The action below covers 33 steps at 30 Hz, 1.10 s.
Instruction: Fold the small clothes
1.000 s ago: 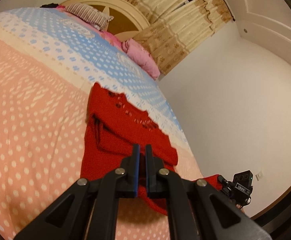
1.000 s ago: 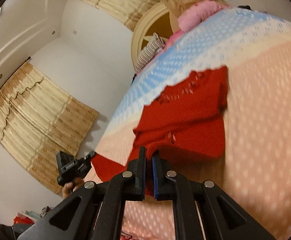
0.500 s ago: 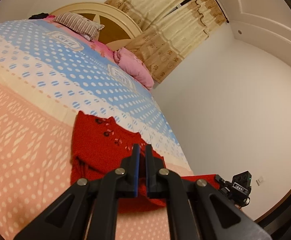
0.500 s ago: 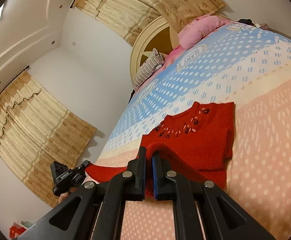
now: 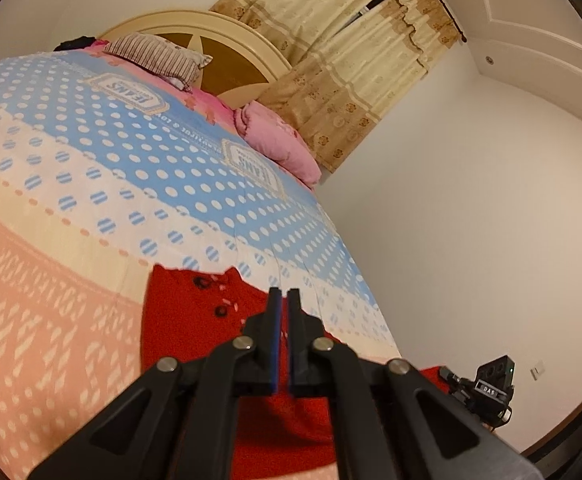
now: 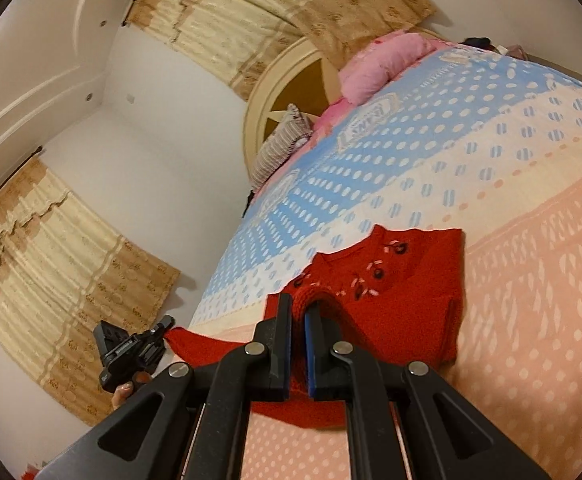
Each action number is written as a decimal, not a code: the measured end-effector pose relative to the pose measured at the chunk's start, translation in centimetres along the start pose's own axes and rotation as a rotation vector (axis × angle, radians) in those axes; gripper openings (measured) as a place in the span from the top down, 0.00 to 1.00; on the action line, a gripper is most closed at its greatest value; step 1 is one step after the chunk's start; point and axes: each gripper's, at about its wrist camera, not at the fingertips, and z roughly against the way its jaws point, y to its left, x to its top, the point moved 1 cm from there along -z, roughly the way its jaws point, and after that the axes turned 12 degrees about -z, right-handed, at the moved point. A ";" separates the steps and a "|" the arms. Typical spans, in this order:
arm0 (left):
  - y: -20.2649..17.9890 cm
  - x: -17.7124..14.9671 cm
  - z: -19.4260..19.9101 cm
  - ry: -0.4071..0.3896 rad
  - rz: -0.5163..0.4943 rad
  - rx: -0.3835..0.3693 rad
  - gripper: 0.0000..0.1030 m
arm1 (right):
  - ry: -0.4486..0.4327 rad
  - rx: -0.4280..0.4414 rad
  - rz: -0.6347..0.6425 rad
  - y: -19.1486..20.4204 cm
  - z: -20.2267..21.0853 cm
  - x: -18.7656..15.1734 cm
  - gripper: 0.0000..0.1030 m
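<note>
Red knit sweater (image 6: pixel 395 304), ribbed hem pinched in both tongs (image 6: pixel 298 312) (image 5: pixel 282 300).

L tool (image 5: pixel 282 300), R tool (image 6: pixel 298 312): prob. clamped

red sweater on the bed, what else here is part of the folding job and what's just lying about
Job: red sweater; left gripper; right gripper, both with jaws pinching its knit.

Lying about: striped pillow; pink quilt; curtains; dotted bedspread.

Left gripper (image 5: pixel 282 300): matte black linkage arms showing silver rivets, blue pad lining one of the jaws. Right gripper (image 6: pixel 298 312): showing identical build, blue pad at 3 o'clock.
</note>
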 end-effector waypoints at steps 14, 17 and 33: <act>-0.6 -5.3 -4.4 0.292 -0.263 0.032 0.79 | 0.054 -0.111 -0.099 -5.5 -6.2 2.2 0.95; -0.6 -6.1 -5.3 0.329 -0.227 0.038 0.64 | 0.066 -0.119 -0.103 -6.2 -6.5 2.0 0.95; 1.7 -8.8 -8.7 0.388 -0.117 0.152 0.55 | 0.087 -0.111 -0.120 -7.0 -6.4 0.6 0.95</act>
